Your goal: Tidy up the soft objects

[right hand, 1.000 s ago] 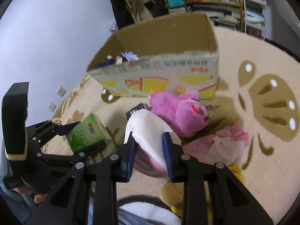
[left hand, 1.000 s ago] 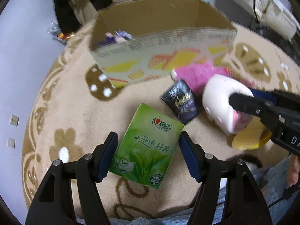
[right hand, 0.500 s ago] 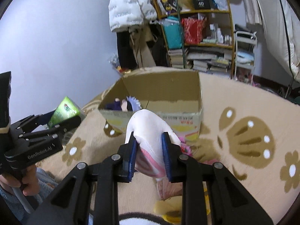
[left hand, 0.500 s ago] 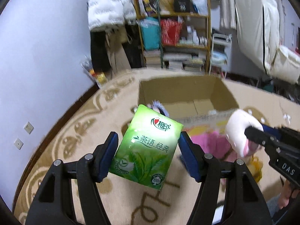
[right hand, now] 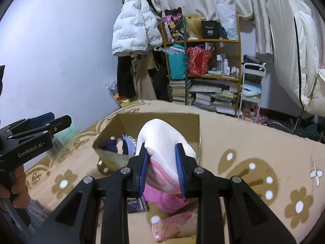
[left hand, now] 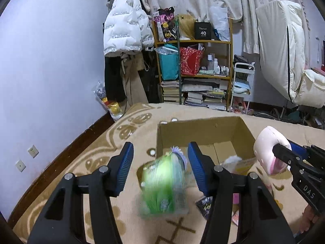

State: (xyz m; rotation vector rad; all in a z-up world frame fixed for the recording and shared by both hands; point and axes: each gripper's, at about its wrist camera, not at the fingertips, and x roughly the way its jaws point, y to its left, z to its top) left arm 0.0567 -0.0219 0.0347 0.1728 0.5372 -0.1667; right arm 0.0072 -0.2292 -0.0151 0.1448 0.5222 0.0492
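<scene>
green tissue pack [left hand: 162, 185] motion-blurred, dark packet [right hand: 135, 203] half hidden behind right hand-held gripper [right hand: 162, 170]

One cardboard box [left hand: 205, 134], one green tissue pack [left hand: 162, 185], two tools [left hand: 160, 160] [right hand: 161, 166].

A: Green tissue pack [left hand: 163, 185], just a motion-blurred smear, hangs in the air clear of both blue pads, near the cardboard box [left hand: 203, 126]!

B: The box sits open-topped on the carpet, with a purple-haired doll [right hand: 127, 143] in its near corner.

A: And the white-and-pink plush [right hand: 162, 148]?

B: Squeezed between 2 pads, upright, raised in front of the box.
</scene>
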